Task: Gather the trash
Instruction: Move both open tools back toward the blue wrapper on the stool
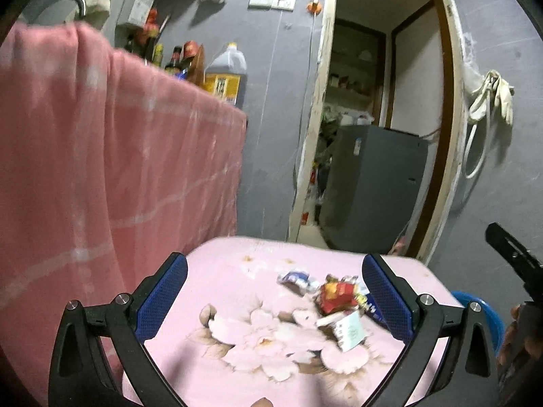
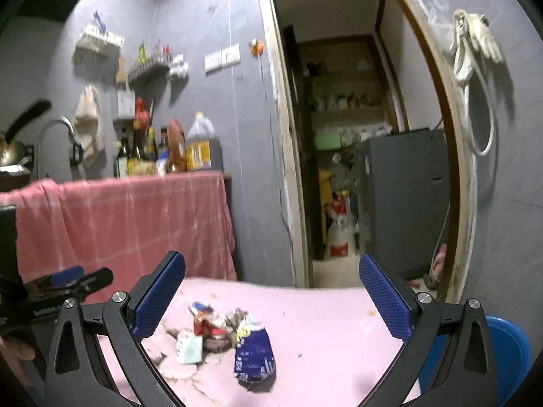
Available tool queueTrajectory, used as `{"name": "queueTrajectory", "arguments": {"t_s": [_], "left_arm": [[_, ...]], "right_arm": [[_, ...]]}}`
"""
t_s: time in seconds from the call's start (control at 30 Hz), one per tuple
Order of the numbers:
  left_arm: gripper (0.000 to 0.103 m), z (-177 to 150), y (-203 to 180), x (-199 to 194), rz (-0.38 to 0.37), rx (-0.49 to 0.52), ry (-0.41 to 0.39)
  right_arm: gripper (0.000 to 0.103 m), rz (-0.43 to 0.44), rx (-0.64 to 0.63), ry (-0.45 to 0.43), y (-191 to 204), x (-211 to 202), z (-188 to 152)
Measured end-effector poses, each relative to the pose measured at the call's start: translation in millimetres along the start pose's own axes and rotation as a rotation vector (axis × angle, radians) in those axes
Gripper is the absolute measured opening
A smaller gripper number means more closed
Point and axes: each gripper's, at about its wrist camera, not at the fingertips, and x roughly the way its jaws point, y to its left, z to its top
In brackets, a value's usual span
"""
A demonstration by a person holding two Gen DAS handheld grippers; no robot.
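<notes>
Hovered, both jaws spread wide and empty, above crumpled wrappers: dark blue foil packet (image 2: 254, 356), red carton (image 1: 337, 296), on pink floral-cloth tabletop (image 2: 322, 322).

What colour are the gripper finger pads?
Blue, textured pads; clearest in the right wrist view.

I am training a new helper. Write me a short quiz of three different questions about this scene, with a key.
1. True or false: the left gripper holds a wrapper.
2. Which piece of trash lies nearest the right gripper: A) the blue crumpled bag, B) the red wrapper?
3. Fill in: the trash lies on a pink ____ cloth.

Key: 1 false, both grippers are open and empty; 2 A; 3 flowered.
</notes>
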Motion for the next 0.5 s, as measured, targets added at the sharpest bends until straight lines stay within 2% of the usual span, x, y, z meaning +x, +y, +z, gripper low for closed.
{"name": "queueTrajectory", "arguments": {"t_s": [0.33,0.5], "left_arm": [[0.101,-17,3,33,-0.069,-0.003,0.199],[0.100,-22,-3,47,-0.127,0.009,0.289]], "right_arm": [[0.103,0.055,-0.085,0.289,2,45,-30],[0.101,0.103,-0.071,0.431,-1,63,-49]]}}
